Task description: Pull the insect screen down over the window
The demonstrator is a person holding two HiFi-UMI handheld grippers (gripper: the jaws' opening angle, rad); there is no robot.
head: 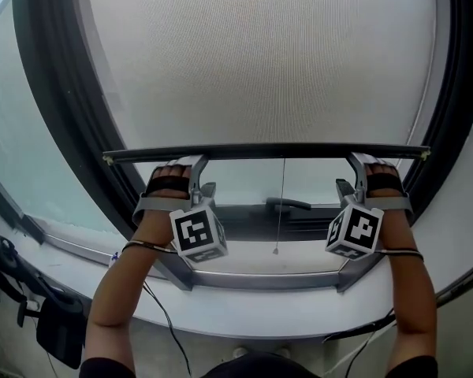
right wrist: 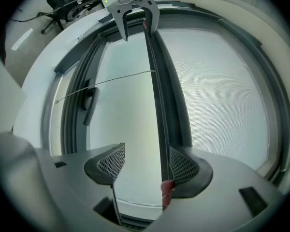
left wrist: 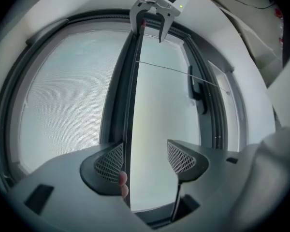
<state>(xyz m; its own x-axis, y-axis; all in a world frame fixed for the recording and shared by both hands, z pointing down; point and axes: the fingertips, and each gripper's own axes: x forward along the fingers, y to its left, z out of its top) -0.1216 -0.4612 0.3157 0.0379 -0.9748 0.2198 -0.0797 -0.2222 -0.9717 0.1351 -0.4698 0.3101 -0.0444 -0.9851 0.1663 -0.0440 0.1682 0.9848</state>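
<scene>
Insect screen [head: 260,61] – fine grey mesh – hangs most of the way down the window, its dark slim bottom bar [head: 268,153] running level across both tools. Left tool [left wrist: 145,158] and right tool [right wrist: 147,161] each stand w/ jaws wide apart, unclenched, the bar lying along the outer grid-textured pad by a person's fingertip [left wrist: 122,180] – whether pad and bar actually touch is hard to tell. Thin pull cord [head: 281,203] dangles from mid-bar, near a dark window handle [head: 288,204].
</scene>
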